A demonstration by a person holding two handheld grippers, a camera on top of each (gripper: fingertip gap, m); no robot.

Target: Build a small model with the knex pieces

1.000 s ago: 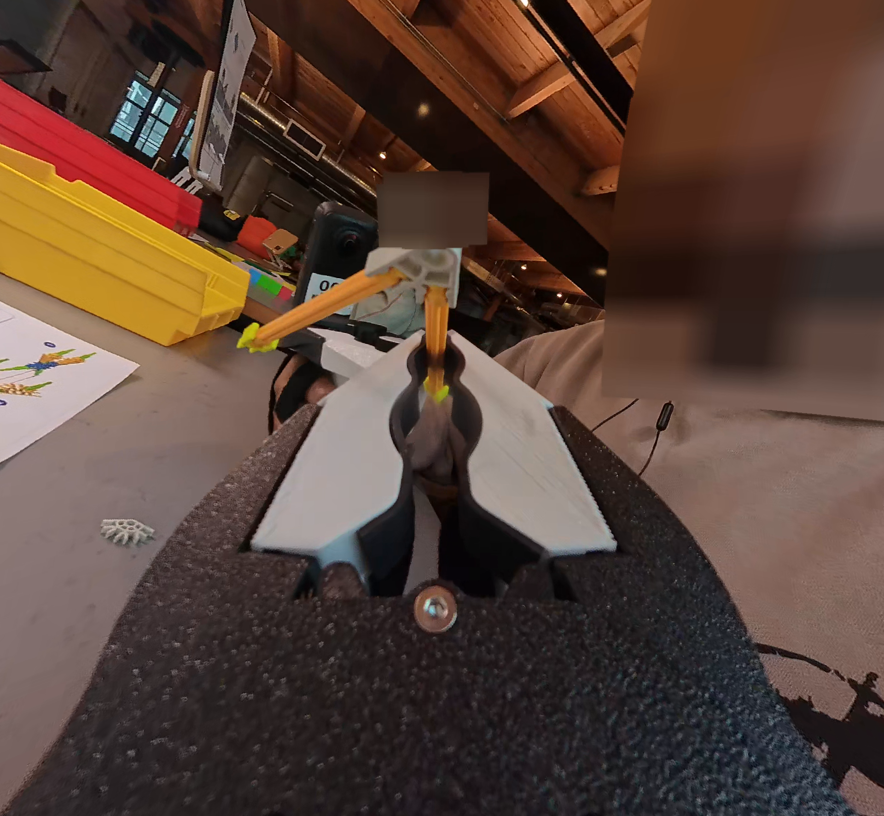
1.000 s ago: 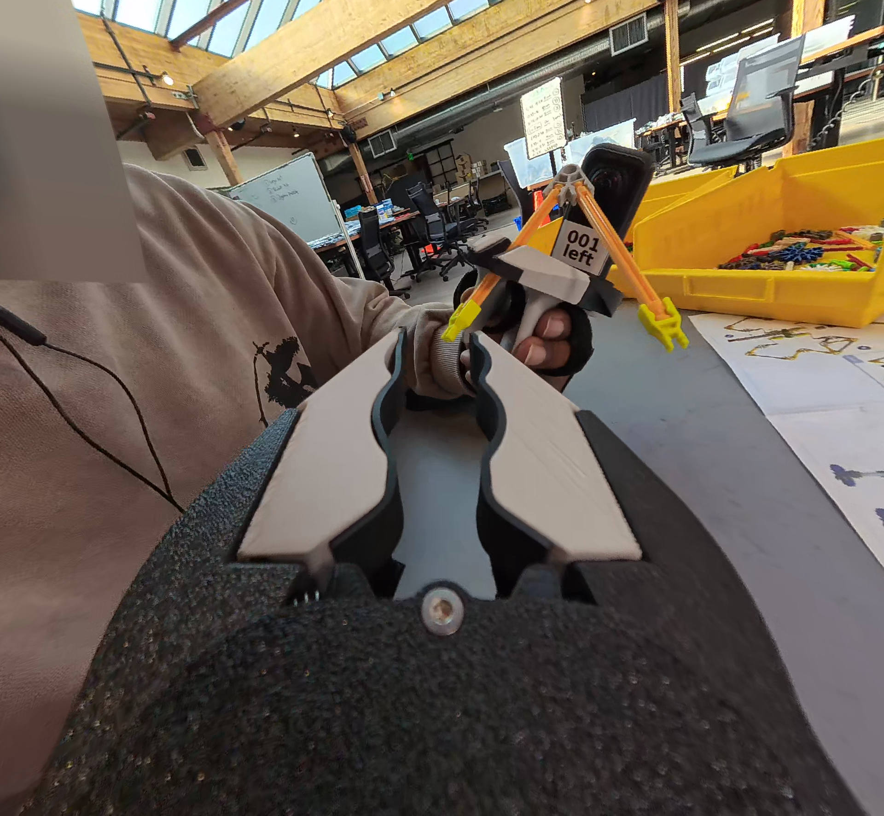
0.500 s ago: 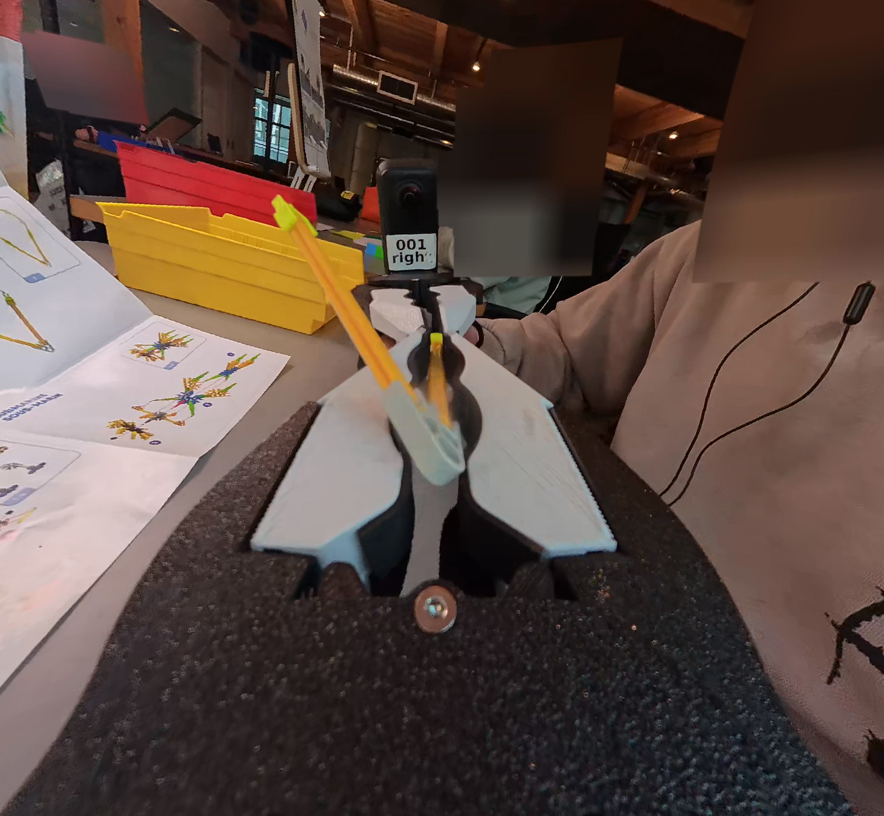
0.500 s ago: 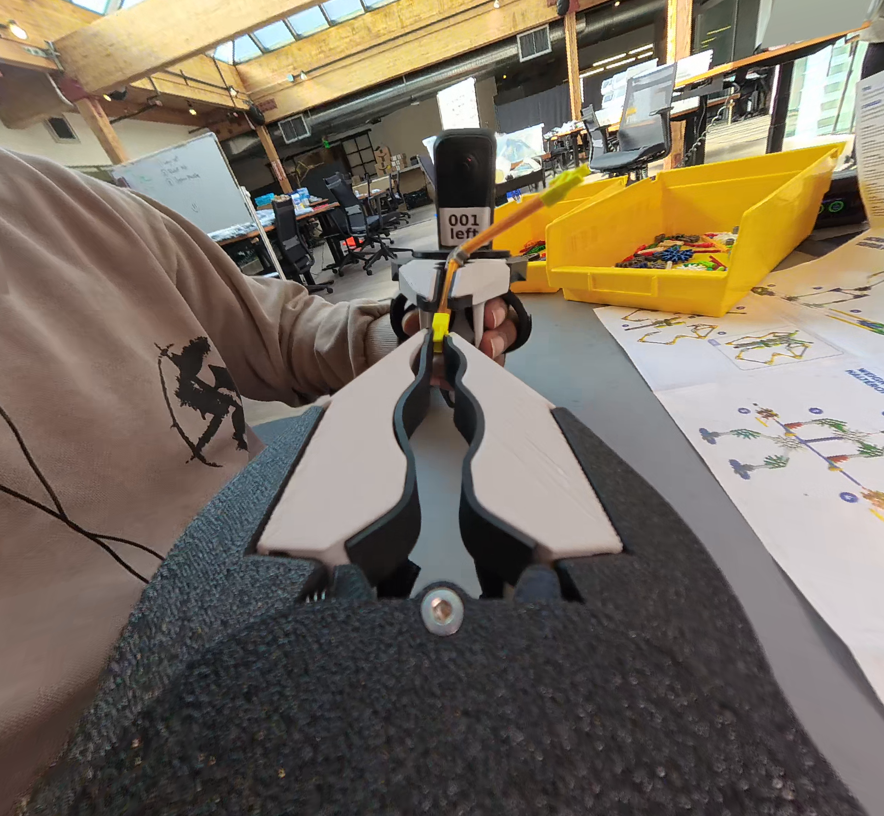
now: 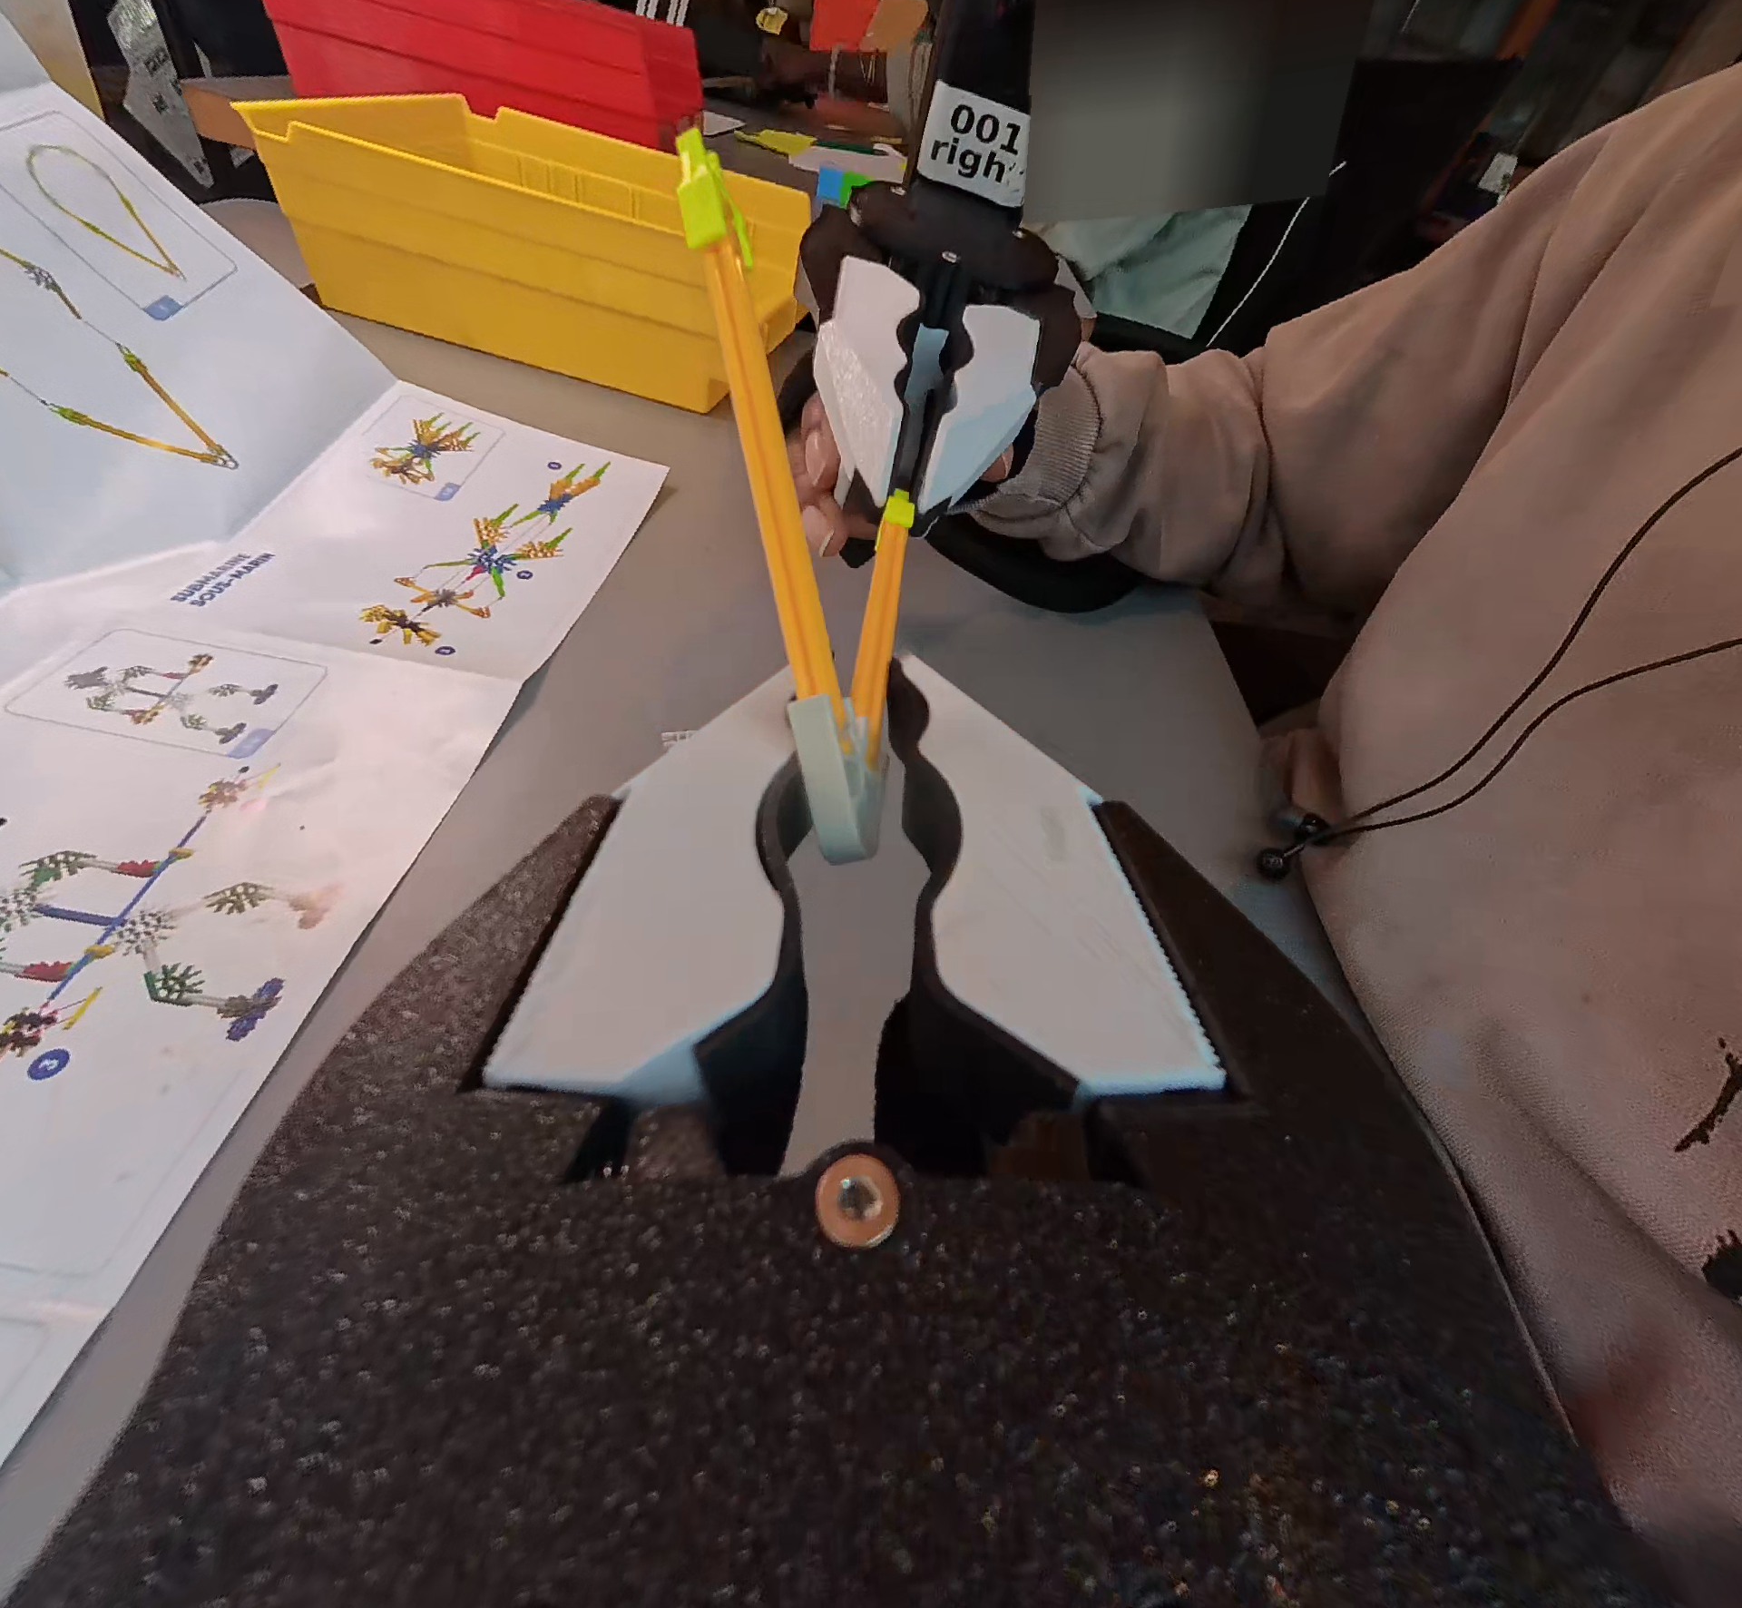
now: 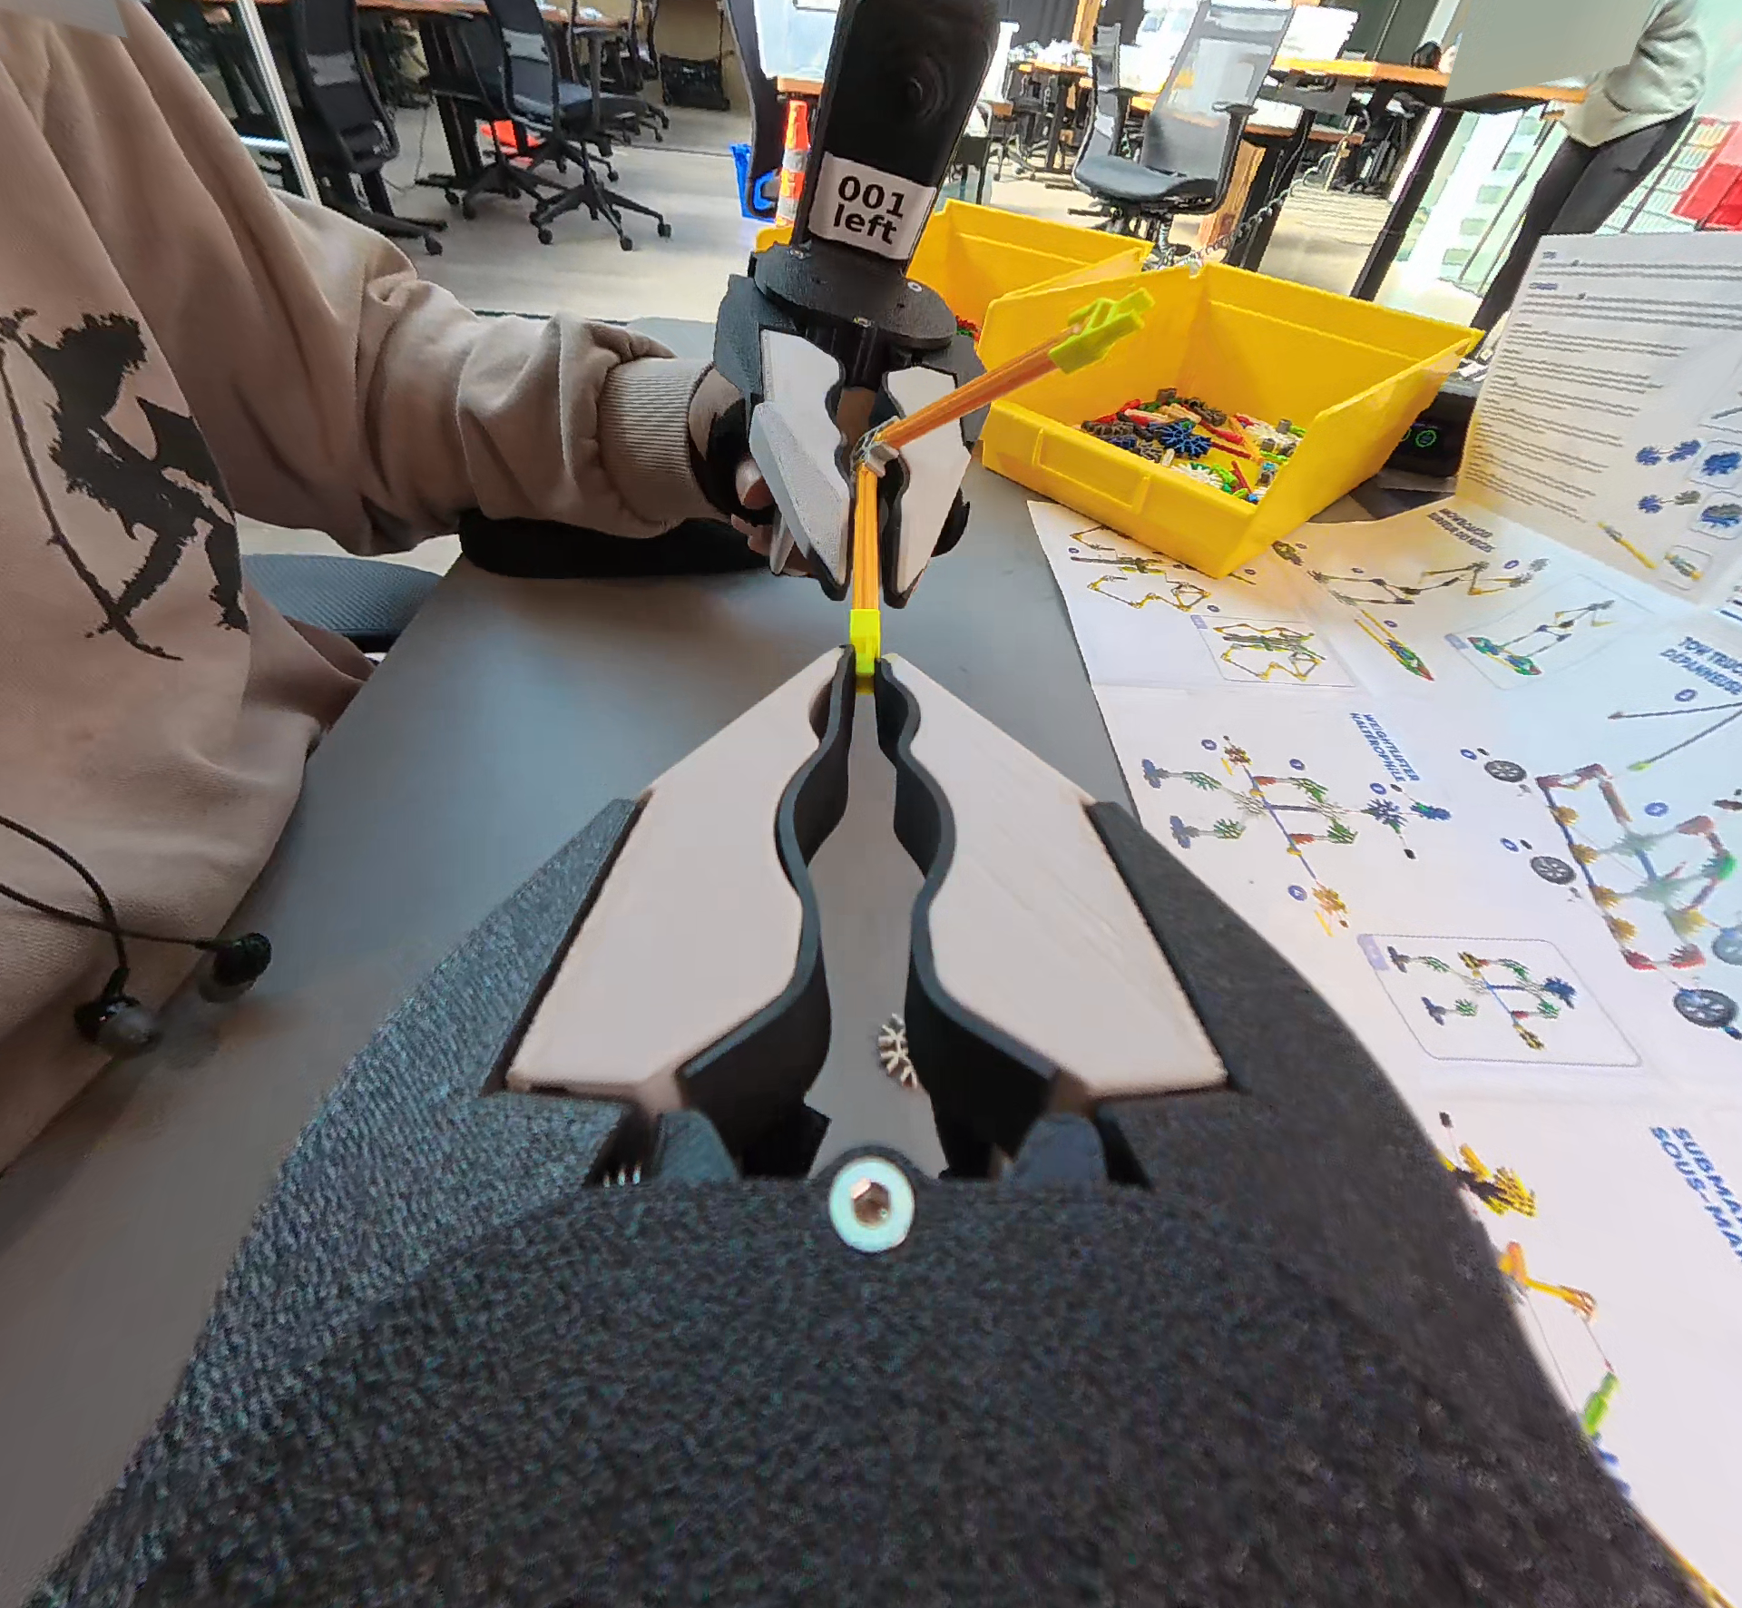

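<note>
Between the grippers the grey table (image 6: 528, 771) lies bare; instruction sheets (image 6: 1414, 808) and a yellow bin (image 6: 1216, 394) crowd its far side.

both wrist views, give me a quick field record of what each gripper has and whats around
left gripper: shut on grey connector joining two orange rods
right gripper: shut on green tip of near rod
free rod: angles up, green end clip
yellow bin: mixed coloured pieces inside
instruction sheets: flat on grey table
small white connector: on table under right gripper
</note>
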